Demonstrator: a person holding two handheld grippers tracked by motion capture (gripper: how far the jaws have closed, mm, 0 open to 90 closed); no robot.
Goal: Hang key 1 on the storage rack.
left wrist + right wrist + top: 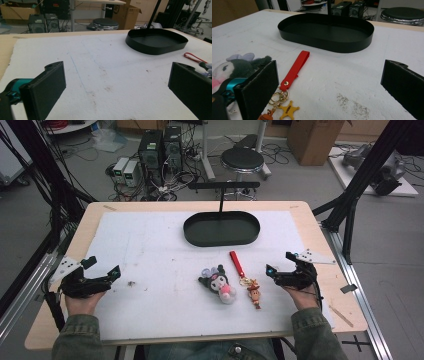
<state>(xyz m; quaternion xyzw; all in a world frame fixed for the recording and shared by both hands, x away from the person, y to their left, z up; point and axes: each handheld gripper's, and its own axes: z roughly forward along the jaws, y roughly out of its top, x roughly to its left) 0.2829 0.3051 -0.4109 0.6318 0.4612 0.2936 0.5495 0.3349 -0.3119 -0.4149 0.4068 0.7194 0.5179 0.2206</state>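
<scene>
Both olive-green sleeves come in at the near table edge, each hand holding a black two-jaw gripper low over the white foam mat [150, 250], with the shallow black oval metal tray [221, 228] at the far middle as the landmark. On the near left of the tray, well apart from it, the left gripper [112, 272] has its jaws spread wide with only bare mat between them. On the near right of the tray, the right gripper [277, 270] also stands with jaws spread wide, gripping nothing. Between the tray and the person lies the red strap keychain with a gold ring, a yellow star and a small brown figure [245, 276], just beside the right gripper, not touching it. Next to it, farther from that gripper, lies the black and pink plush doll keychain [218, 284]
</scene>
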